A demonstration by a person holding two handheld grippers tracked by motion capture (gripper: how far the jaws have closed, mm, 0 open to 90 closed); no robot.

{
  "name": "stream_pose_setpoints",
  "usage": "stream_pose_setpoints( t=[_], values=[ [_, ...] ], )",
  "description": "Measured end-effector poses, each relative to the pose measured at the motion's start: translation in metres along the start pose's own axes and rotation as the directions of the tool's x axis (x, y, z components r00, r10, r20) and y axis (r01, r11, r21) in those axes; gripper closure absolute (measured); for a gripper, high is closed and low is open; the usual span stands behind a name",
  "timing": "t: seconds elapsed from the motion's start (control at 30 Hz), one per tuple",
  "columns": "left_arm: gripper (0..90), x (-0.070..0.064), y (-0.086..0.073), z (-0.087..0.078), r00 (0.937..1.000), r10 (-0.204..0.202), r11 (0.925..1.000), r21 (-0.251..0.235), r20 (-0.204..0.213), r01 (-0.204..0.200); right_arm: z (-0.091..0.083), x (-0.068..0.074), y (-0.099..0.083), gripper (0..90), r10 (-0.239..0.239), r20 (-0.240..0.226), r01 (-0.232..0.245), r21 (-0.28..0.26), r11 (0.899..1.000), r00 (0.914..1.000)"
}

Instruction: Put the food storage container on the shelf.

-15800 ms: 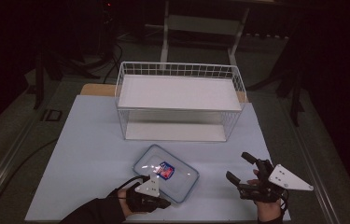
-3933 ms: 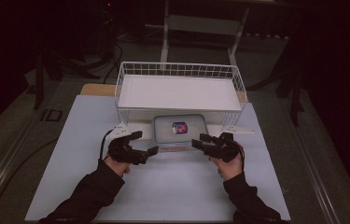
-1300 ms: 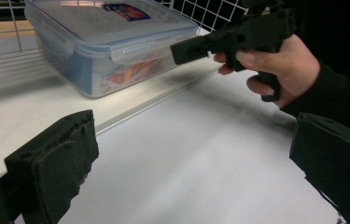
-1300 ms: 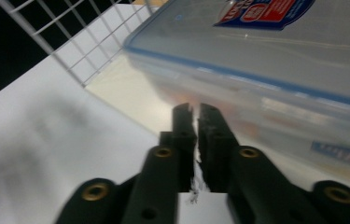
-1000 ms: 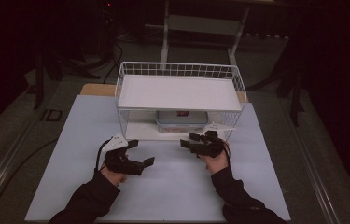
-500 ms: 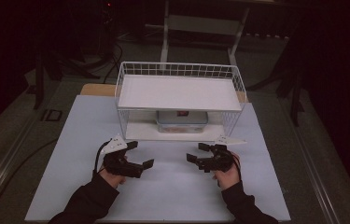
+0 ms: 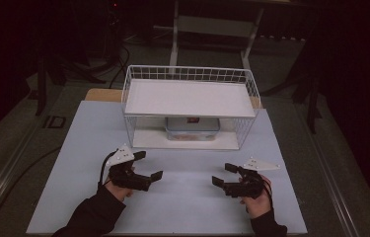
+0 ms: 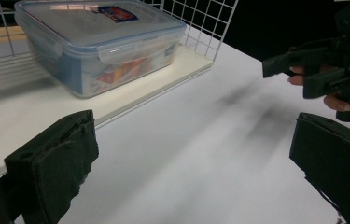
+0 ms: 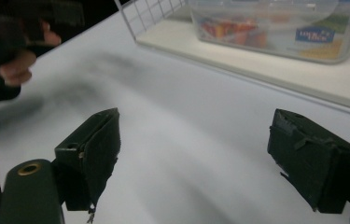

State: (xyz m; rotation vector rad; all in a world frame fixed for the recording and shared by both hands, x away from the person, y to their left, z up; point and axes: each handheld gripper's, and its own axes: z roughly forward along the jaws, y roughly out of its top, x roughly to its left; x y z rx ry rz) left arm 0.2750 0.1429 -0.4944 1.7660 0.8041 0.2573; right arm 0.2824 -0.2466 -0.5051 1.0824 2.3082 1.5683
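Here, container [image 7: 192,129] under wire rack [image 7: 191,79], both grippers agape on bare tabletop [image 7: 187,197]

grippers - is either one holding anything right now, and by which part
Nothing is held. The left gripper and right gripper are open over the table, apart from the plastic container.

Clear glossy plastic box [image 8: 99,44]; white-coated wire rack [image 7: 191,106]; smooth matt white table [image 7: 182,197]; rough matt black fingers [image 9: 91,154].

The shelf [image 7: 187,98] hides most of the food box [image 7: 192,129] (label unreadable).
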Motion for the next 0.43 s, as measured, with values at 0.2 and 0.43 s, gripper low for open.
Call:
stream_pose_setpoints(
  t=[0.2,0.43],
  values=[
    [1.1,-0.0016,-0.0015,0.0027,1.0,0.006,0.9999,0.01,0.007,-0.006,-0.0087,0.0011,-0.0062,16.6,-0.01,0.004,0.01,0.007,1.0,0.9999],
    [1.1,-0.0028,-0.0027,0.0043,0.9999,0.015,0.9998,0.012,0.007,-0.015,-0.0109,0.0009,-0.0055,16.9,-0.009,0.021,0.009,-0.012,1.0,0.9997]
  ],
)
